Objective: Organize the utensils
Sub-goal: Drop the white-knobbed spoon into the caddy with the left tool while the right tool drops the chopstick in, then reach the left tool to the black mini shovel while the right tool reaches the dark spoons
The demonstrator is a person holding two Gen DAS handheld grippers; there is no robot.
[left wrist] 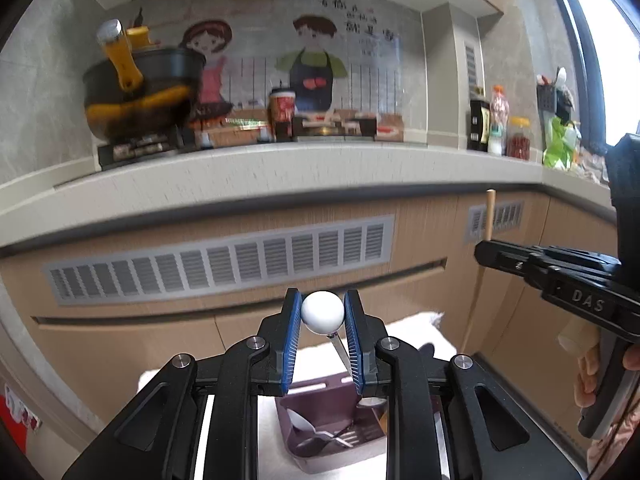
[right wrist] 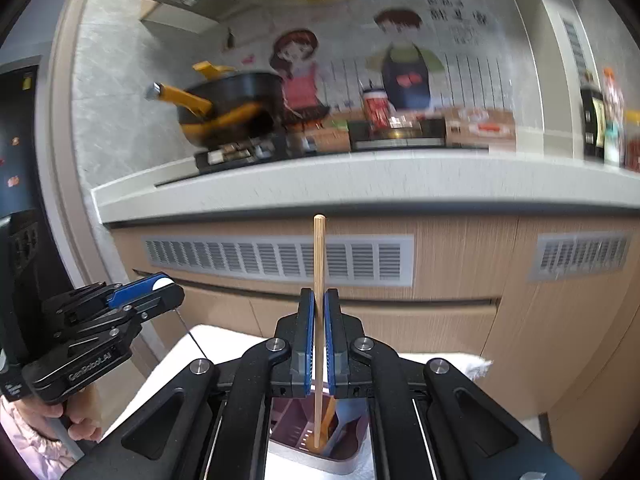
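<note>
Utensils fill a purple caddy (left wrist: 320,420) on a white-topped table (right wrist: 208,344), below both grippers; a spoon (left wrist: 300,420) and fork (left wrist: 336,438) lie inside. Open air lies between the table's far edge and the wood cabinet fronts (left wrist: 160,340) beyond. The left gripper (left wrist: 323,312) is clamped on the white ball end (left wrist: 323,312) of a metal utensil hanging toward the caddy. The right gripper (right wrist: 319,336) is pressed together on an upright wooden chopstick (right wrist: 319,256) whose lower tip reaches into the caddy.

You see a pale wooden chopstick (right wrist: 319,280), matt and finely grained, above the smooth, matt purple plastic caddy (right wrist: 296,420); black matt plastic tools.
</note>
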